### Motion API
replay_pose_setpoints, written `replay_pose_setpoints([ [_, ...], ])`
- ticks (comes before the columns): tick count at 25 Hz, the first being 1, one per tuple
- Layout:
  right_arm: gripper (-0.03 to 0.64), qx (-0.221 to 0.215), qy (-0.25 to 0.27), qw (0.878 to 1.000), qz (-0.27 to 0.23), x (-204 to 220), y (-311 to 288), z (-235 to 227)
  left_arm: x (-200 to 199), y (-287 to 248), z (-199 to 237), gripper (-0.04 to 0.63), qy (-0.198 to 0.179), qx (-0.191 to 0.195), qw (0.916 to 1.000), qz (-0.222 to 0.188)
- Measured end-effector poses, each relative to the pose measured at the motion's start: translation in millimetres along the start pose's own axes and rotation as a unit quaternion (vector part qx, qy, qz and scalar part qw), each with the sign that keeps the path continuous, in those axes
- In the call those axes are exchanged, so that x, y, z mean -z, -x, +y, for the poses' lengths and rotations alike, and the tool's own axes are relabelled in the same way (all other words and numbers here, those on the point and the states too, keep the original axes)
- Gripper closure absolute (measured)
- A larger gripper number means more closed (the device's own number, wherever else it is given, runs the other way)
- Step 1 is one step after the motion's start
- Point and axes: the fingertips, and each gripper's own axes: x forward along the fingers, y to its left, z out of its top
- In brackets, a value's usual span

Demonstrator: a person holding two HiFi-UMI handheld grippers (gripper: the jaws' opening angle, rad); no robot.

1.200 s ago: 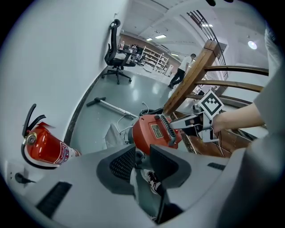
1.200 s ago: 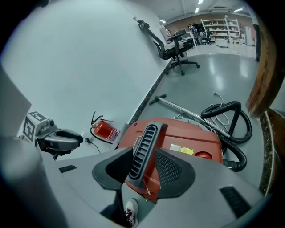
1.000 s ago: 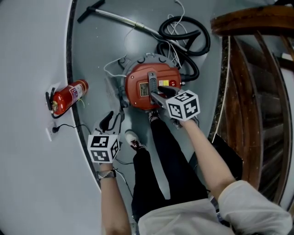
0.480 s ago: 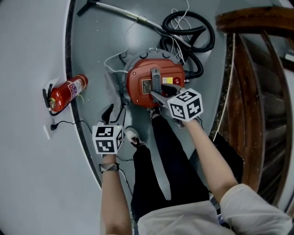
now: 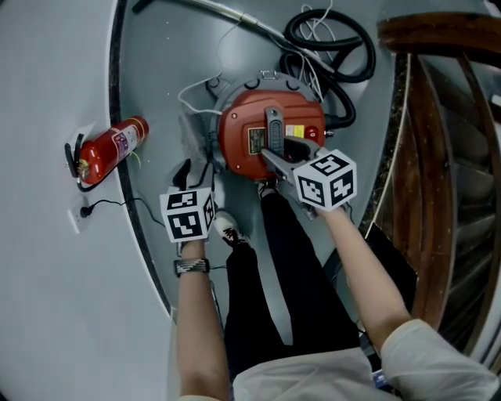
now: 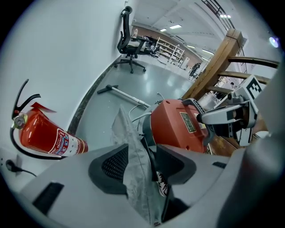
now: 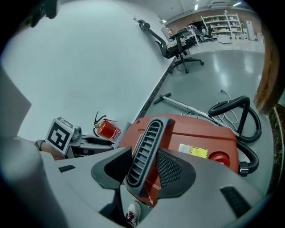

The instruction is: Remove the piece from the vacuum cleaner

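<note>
The red vacuum cleaner (image 5: 244, 137) stands on the grey floor in front of the person's feet. My right gripper (image 5: 283, 152) is shut on its grey ribbed handle (image 7: 145, 144), and both pads touch the handle's sides. My left gripper (image 5: 196, 174) is at the vacuum's left side with its jaws opening. A crumpled grey sheet (image 6: 130, 149) rises between the left gripper's pads (image 6: 116, 164), lying against the left one, with a gap to the right one. The same grey sheet (image 5: 192, 141) shows beside the vacuum's body in the head view.
A red fire extinguisher (image 5: 106, 149) hangs on the white wall at left, above a wall socket (image 5: 78, 213). Black hose (image 5: 329, 31) and a metal wand (image 5: 227, 16) lie beyond the vacuum. A wooden stair rail (image 5: 446, 117) stands at right. The person's shoe (image 5: 227, 227) is close by.
My left gripper has moved forward toward the vacuum's left side and its jaws have spread apart. The right gripper has stayed on the handle.
</note>
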Motion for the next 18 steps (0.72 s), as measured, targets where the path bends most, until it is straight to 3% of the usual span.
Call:
replay_pose_setpoints([
  [6, 0.442, 0.006, 0.002, 1.000, -0.001, 0.3, 0.6, 0.8, 5.1, -12.8, 3.7, 0.396, 0.002, -0.024, 0.9996, 0.016],
  [10, 0.442, 0.006, 0.004, 1.000, -0.009, -0.8, 1.6, 1.5, 7.2, -15.2, 4.5, 0.396, 0.013, -0.018, 0.9996, 0.014],
  [15, 0.442, 0.010, 0.006, 1.000, -0.012, -1.1, 1.8, 1.6, 7.9, -15.0, 4.6, 0.397, 0.001, -0.014, 0.9996, 0.025],
  [16, 0.442, 0.010, 0.007, 1.000, -0.011, -1.1, 1.5, 2.2, 8.5, -13.6, 7.0, 0.417, -0.006, -0.021, 0.9994, 0.027],
  [17, 0.442, 0.009, 0.008, 1.000, -0.011, -1.1, 1.2, 2.6, 9.4, -11.9, 10.0, 0.494, -0.014, -0.030, 0.9991, 0.028],
  [18, 0.442, 0.008, 0.009, 1.000, -0.010, -1.2, 1.1, 2.8, 10.1, -10.6, 12.6, 0.518, -0.020, -0.036, 0.9988, 0.025],
])
